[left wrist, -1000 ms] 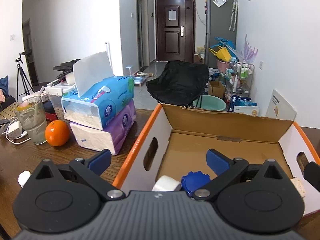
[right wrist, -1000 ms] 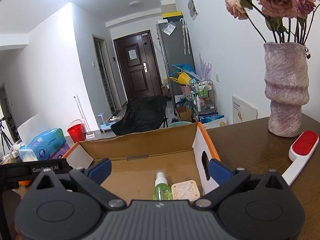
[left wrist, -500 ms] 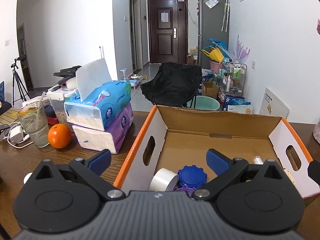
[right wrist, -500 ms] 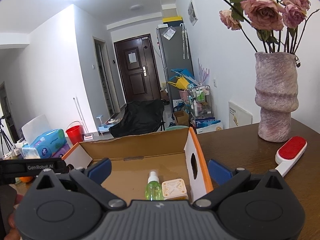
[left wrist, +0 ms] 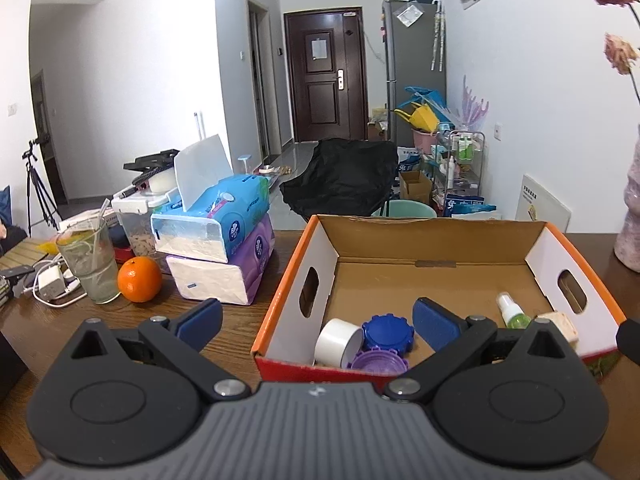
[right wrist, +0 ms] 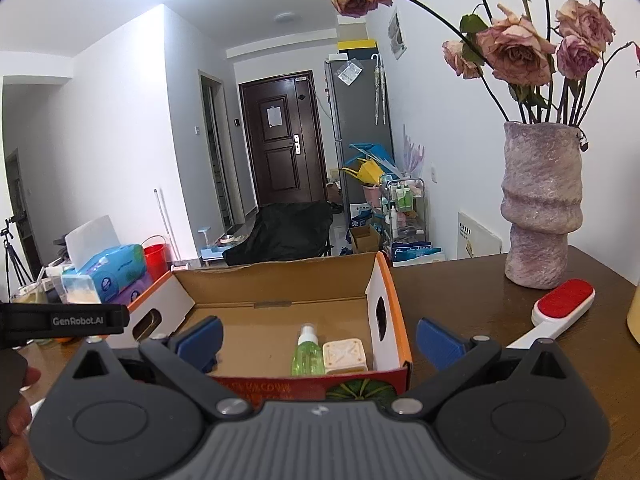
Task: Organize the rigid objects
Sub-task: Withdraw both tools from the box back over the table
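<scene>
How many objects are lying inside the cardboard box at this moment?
5: a white tape roll, a blue lid and a purple lid in the near left corner; a green spray bottle and a cream square block near right. The left gripper may hide more.

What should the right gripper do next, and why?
Probably swing right toward the red and white brush. It lies on the table outside the cardboard box, near the vase, while the spray bottle and cream block are already inside. The right gripper is open and holds nothing.
</scene>
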### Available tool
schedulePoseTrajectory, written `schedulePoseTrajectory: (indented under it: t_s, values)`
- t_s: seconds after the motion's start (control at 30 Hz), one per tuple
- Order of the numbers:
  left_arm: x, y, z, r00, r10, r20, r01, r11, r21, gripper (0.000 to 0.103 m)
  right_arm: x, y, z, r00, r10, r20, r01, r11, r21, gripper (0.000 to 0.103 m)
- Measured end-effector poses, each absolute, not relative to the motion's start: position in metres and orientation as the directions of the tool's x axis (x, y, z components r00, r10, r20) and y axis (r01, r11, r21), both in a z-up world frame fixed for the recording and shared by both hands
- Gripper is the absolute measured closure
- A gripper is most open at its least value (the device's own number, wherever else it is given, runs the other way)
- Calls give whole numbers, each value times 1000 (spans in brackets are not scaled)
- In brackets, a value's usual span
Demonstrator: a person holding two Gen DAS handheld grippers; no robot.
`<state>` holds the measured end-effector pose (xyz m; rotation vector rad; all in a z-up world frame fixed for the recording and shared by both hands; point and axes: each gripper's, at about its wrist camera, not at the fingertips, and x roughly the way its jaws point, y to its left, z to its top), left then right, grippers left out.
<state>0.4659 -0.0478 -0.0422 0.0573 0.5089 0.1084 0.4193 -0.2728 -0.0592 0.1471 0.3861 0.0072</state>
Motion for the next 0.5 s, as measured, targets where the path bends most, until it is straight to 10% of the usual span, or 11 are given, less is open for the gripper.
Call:
schedulePoseTrajectory:
  t_s: [0.5]
  values:
    - [406, -44, -49, 880, 57, -471, -11, 995, 101, 0, 368, -262, -65, 923, 48, -381, -10, 995, 102, 0]
